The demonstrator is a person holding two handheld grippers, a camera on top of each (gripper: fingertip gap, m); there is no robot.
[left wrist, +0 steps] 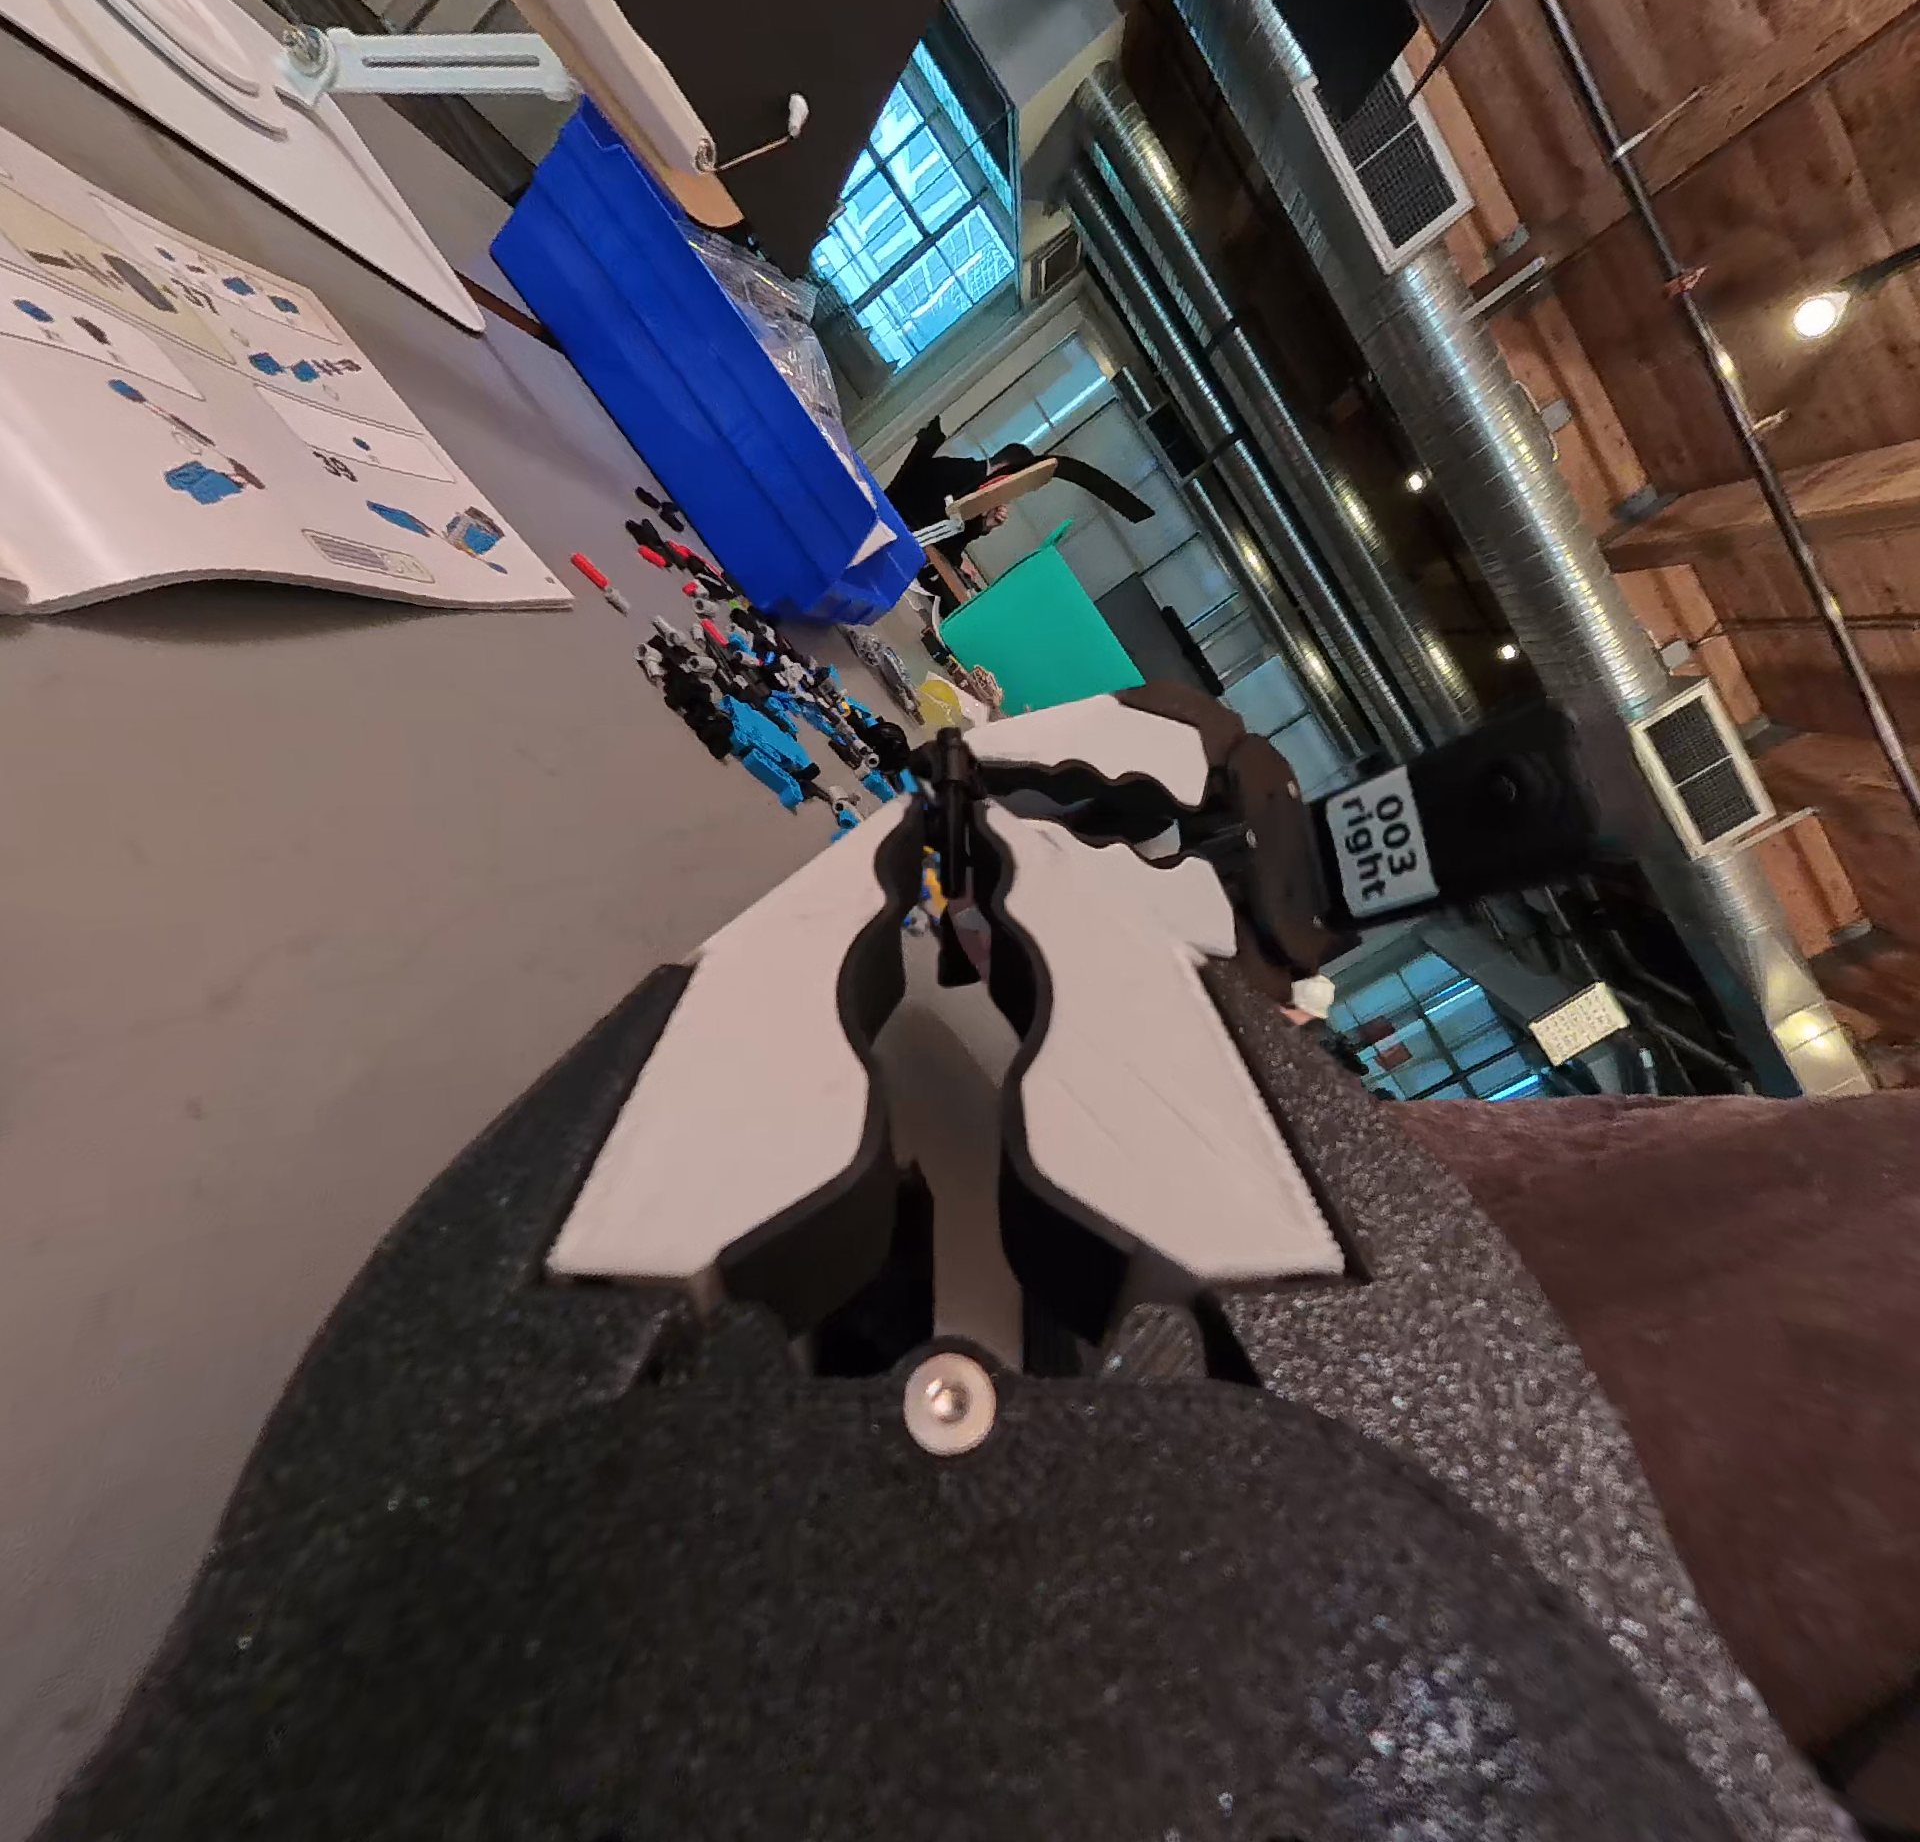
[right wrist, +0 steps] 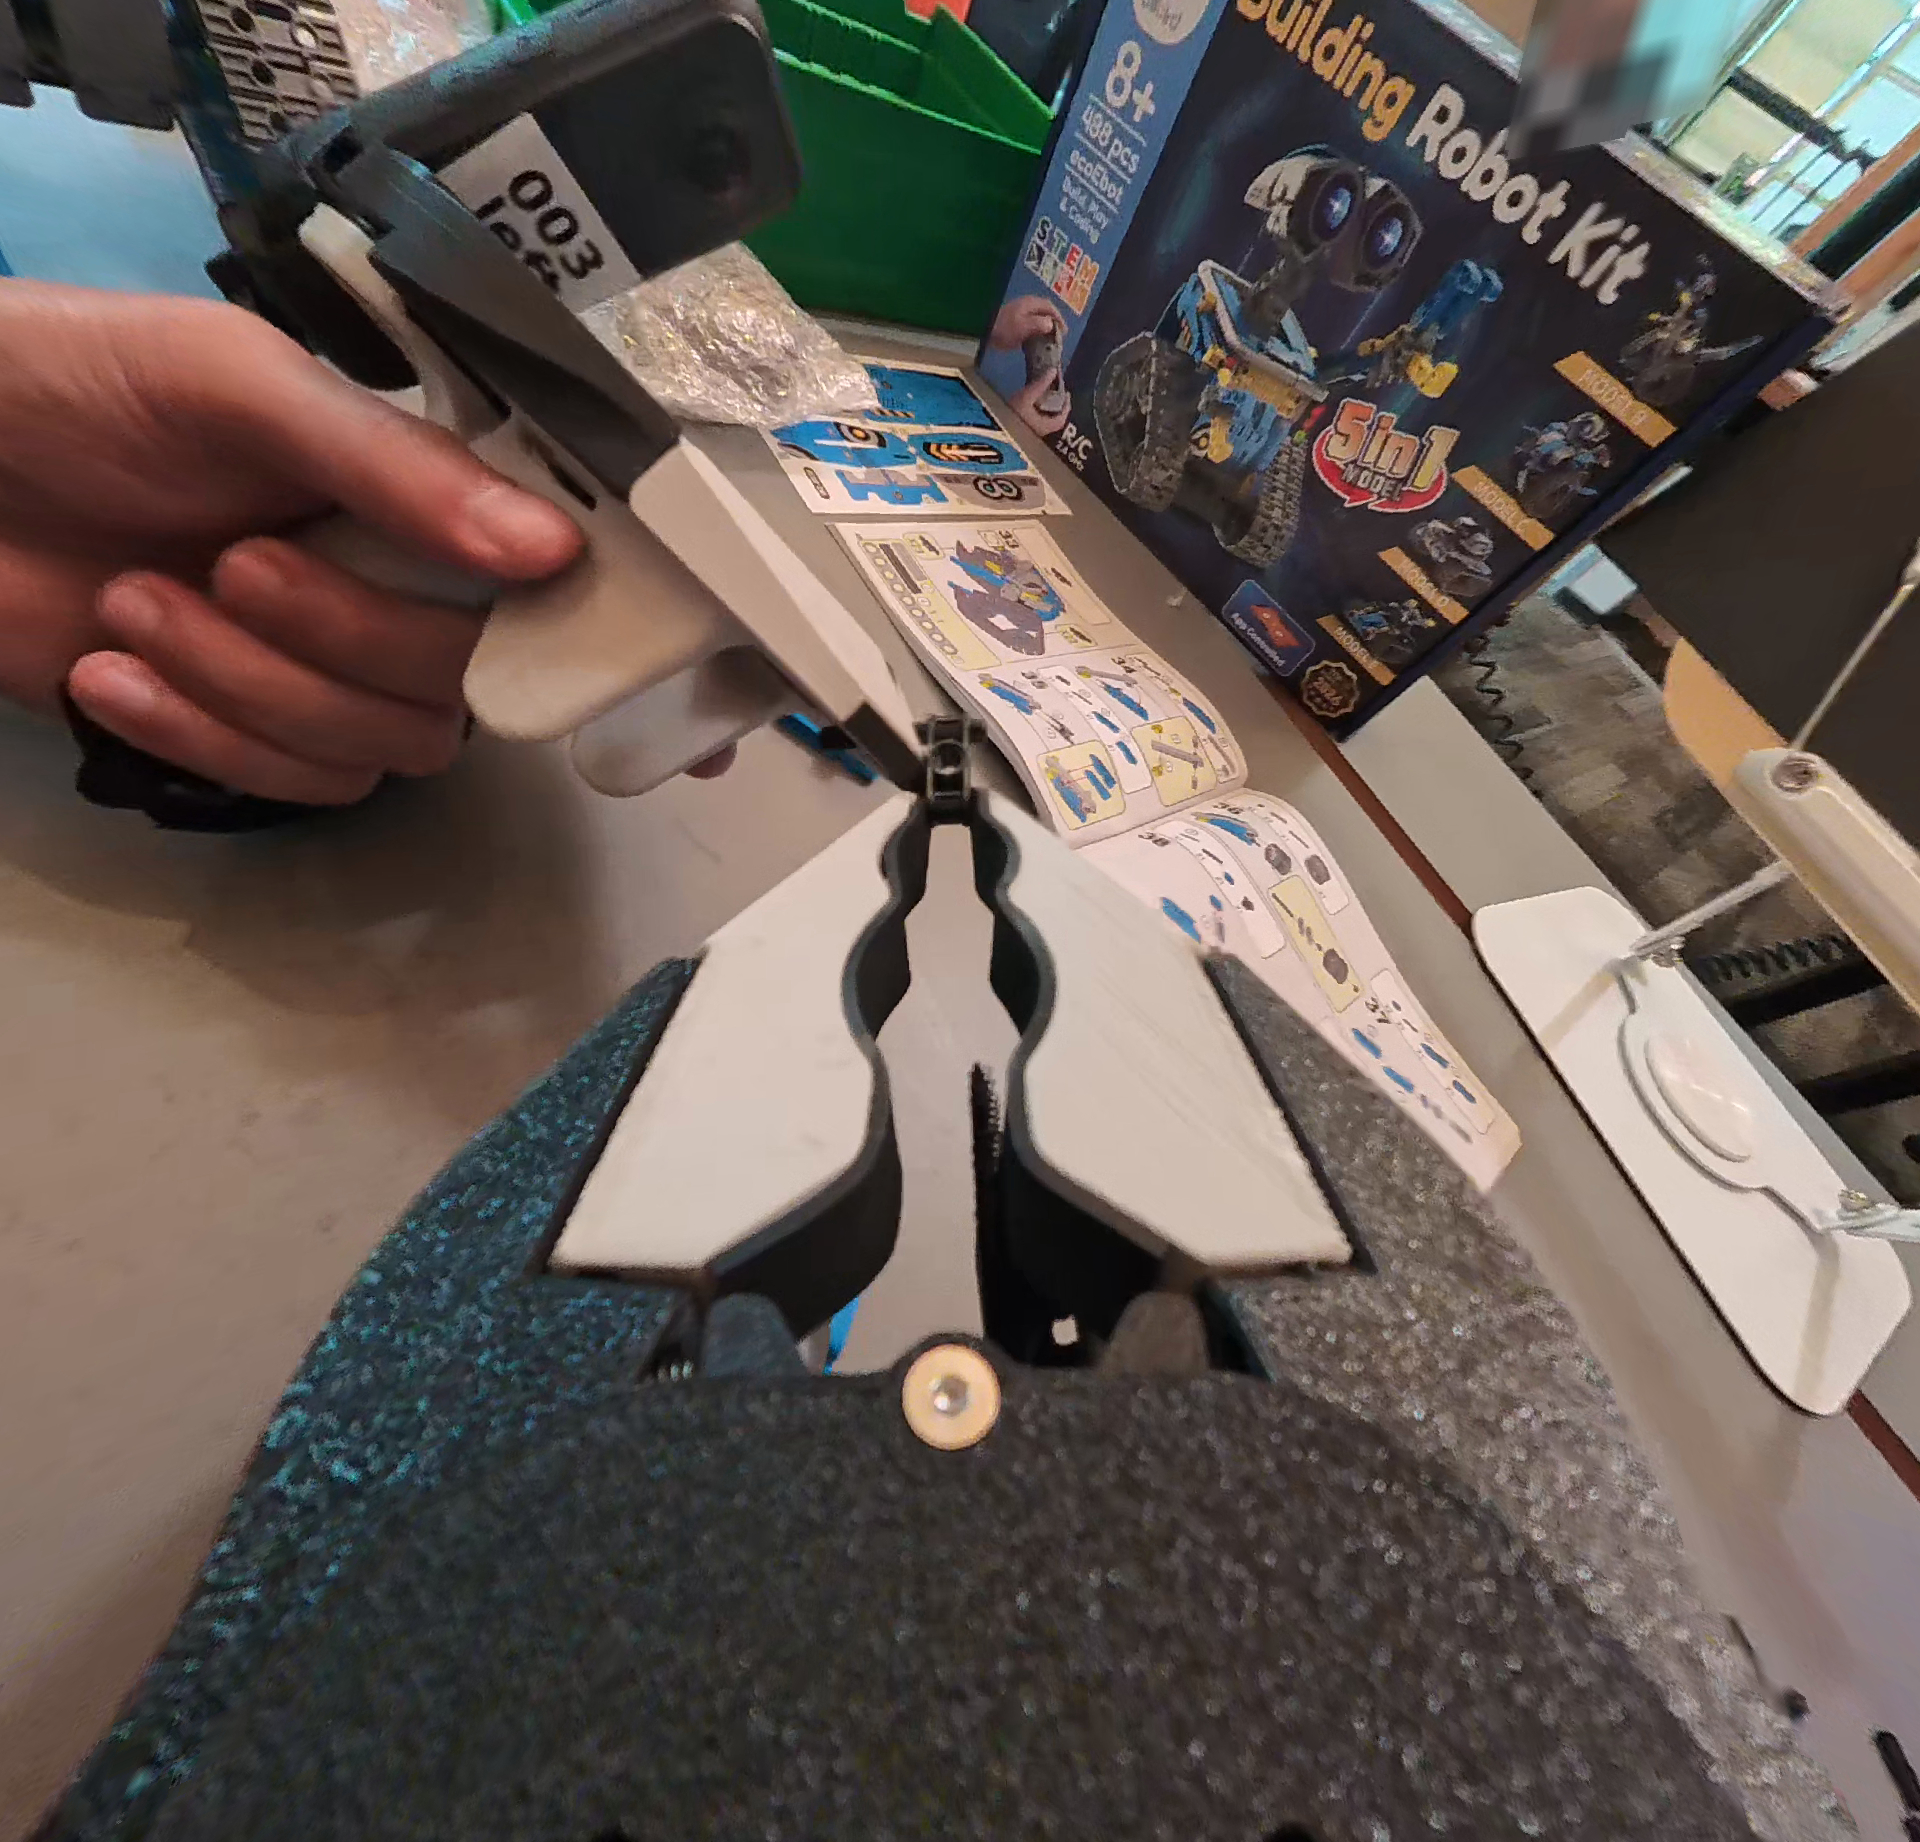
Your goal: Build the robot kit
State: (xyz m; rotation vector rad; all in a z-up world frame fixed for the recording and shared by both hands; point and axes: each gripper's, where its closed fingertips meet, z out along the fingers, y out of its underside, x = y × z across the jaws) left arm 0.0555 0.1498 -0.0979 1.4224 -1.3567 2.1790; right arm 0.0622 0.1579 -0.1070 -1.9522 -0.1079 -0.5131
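My left gripper is shut on a thin black rod-like building piece that stands up between its fingertips, a little above the grey table. My right gripper is shut on a small black connector piece at its tips. The two grippers meet tip to tip: the right gripper reaches in from the right in the left wrist view, and the left gripper, held by a hand, comes in from the left in the right wrist view. I cannot tell whether the two black pieces are joined.
A pile of blue, black and red bricks lies beyond the tips, next to a blue bin. An open instruction booklet, a sticker sheet, a kit box, a green bin and a white stand base are nearby. Both grippers' tips are close together, under 4 cm apart.
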